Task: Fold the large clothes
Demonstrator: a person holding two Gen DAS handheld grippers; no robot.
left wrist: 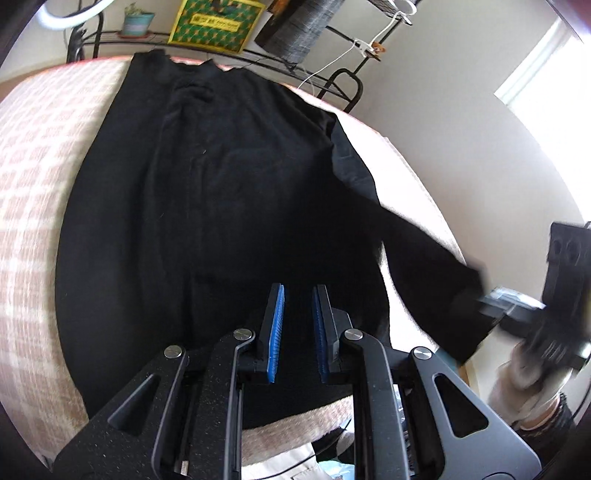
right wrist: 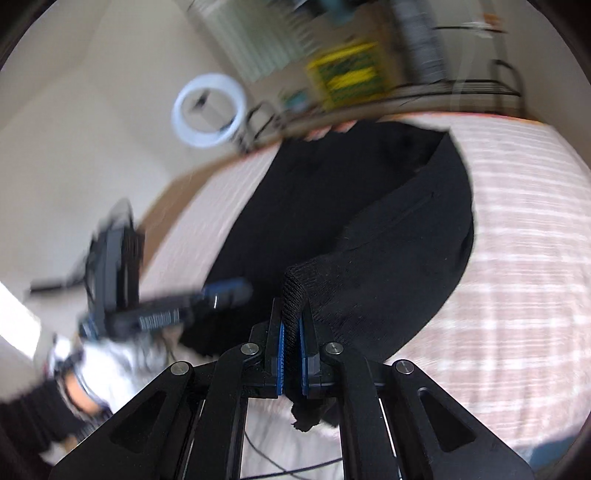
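Sweater (left wrist: 207, 206), black and long-sleeved, lies spread on a pink-and-white checked bed (left wrist: 40, 192), its long axis running from the hem close under the left gripper (left wrist: 298, 306) away to the collar at the far edge. One sleeve (right wrist: 399, 236) is the part in play: its ribbed cuff (right wrist: 293, 295) is clamped between the blue pads of the right gripper (right wrist: 291, 332), the fingers closed tight on the knit with a tuft of fabric poking out behind them. From the cuff the sleeve runs up and away to the shoulder, so it lies lifted over the right side of the body, and the fold probably turns on carrying that cuff inward across the chest. The left gripper's fingers stand a little apart over the hem end; black cloth fills the gap between the pads, but whether they pinch it or merely hover above it I cannot tell. The right hand is plainly the nearer one to the sleeve; the left is placed to pin the hem. Beyond the bed stand a wire rack (left wrist: 303, 74) with a yellow-green box (left wrist: 216, 24) and a small pot (left wrist: 137, 23), and a ring light (right wrist: 207, 110); none of these sits in the sleeve's path, though the two grippers are near each other at the near edge
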